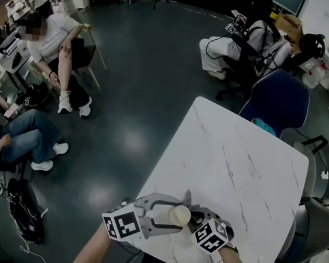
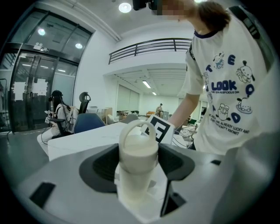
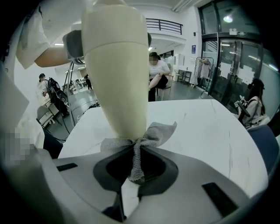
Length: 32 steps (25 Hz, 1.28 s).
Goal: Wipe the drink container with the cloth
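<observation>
left tongs point(image 2: 139, 166) clamp the cream drink container point(image 2: 138, 151) near its looped cap, holding it over the worktop's point(image 1: 232, 168) near edge. right tongs point(image 3: 133, 170) pinch a bunched grey cloth point(image 3: 151, 135), which touches the container's side.

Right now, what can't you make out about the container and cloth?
- Drink container, lid end: right gripper view, cut off by top edge.
- Its base: left gripper view, hidden by the left hand-held gripper's body.
- Cloth's contact patch: right gripper view, behind the container.
</observation>
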Available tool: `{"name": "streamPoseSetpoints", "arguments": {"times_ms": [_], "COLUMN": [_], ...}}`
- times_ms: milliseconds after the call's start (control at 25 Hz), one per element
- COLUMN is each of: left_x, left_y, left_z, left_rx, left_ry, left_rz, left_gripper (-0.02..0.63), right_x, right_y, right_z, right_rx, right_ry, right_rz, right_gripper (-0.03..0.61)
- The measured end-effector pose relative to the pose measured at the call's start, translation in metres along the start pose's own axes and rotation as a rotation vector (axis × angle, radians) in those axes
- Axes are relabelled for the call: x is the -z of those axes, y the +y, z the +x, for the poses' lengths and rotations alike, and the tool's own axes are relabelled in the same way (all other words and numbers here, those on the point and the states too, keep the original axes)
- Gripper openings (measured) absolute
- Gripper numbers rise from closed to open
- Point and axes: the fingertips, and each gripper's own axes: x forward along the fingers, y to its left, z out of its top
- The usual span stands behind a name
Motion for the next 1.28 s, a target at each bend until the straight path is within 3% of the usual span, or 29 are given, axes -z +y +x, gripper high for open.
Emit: {"name": "streamPoseSetpoints", "arguments": {"times_ms": [320,720,920,1160,1280], "left_x": [-0.002,-0.013,-0.011,-0.012,-0.014], "left_y": [0.002,0.002,0.002,0.011,0.013], "left_z": [-0.004,-0.020,-0.014,-0.016,-0.014], "left_rx": [-0.129,-0.504,-0.625,-0.831,-0.870], "left_ry": [-0.040,-0.119,-0.102,-0.116,-0.114], "left_rz": [-0.047,-0.171,-0.237,-0.269,-0.269], "left_gripper": [0.279,0.287,0.288,0.288,0.288], "right_x": [0.000,-0.001,-0.001,0.000,-0.001], "right_y": [-0.001,0.000,0.000,0.001,0.000], "right_z": [0.000,-0.001,0.000,0.001,0.001], "right_rx": [0.005,0.015,0.021,0.024,0.027], "right_ry": [-0.006,-0.006,-0.009,-0.011,-0.011], "right_rz": [0.015,0.025,0.027,0.029,0.028], "right_gripper": [0.043,0.043,0.043,0.043,0.043]}}
